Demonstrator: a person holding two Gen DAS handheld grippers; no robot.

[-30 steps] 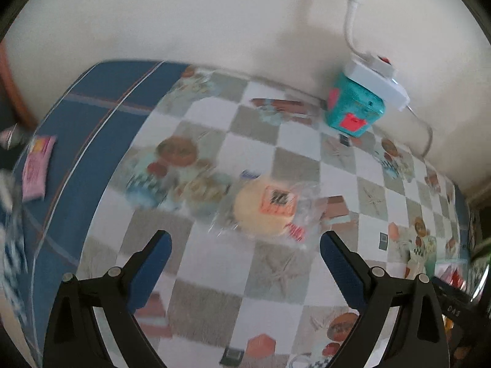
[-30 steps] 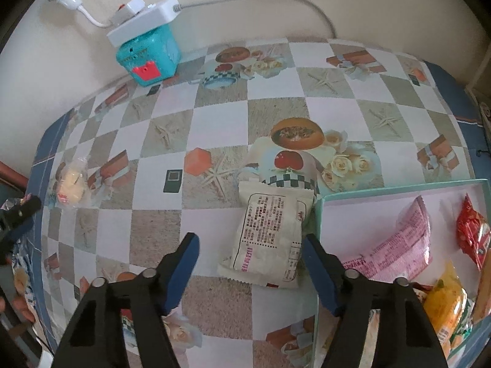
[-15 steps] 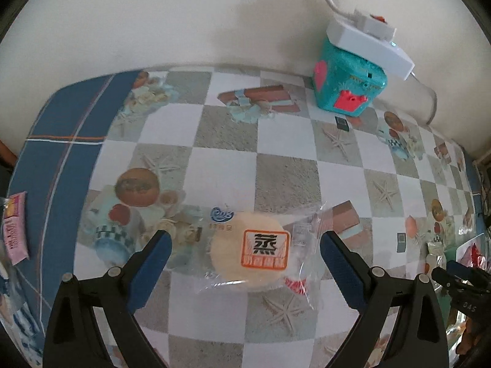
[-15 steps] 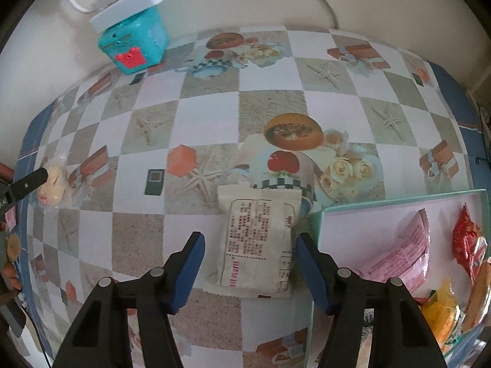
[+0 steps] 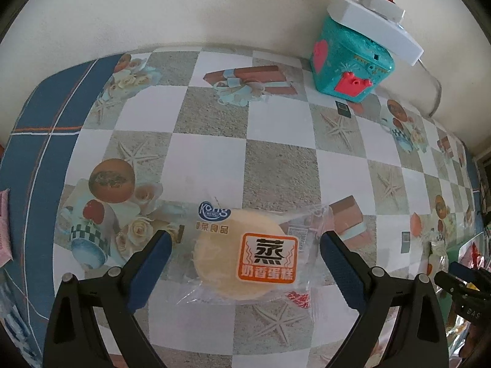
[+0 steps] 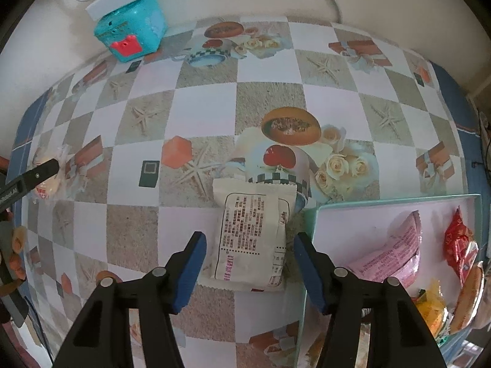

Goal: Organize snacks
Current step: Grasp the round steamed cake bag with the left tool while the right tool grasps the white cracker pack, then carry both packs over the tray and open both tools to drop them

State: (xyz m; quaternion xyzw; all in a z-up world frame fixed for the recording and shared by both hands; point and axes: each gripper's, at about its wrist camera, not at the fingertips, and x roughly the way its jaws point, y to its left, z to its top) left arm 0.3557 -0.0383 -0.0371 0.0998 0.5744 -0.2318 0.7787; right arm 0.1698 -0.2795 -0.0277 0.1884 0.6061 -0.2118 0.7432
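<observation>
**Inspector:** Where are the snacks lying?

**Assistant:** The white packet [image 6: 251, 233] is lying flat on the worktop [image 6: 202, 107], beside the tray [image 6: 310, 224]. The right gripper [image 6: 248, 263] is straddling it, jaws closing in, not yet pinching. The wrapped cake [image 5: 245, 254] is lying between the left gripper's [image 5: 244, 263] spread jaws, likely for pickup.

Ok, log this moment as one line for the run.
left gripper: open, straddling cake pack | right gripper: closing around white packet, not gripped | tray: holds snacks

The tray [image 6: 310, 214] and its yellow snack [image 6: 429, 309] run off frame.
</observation>
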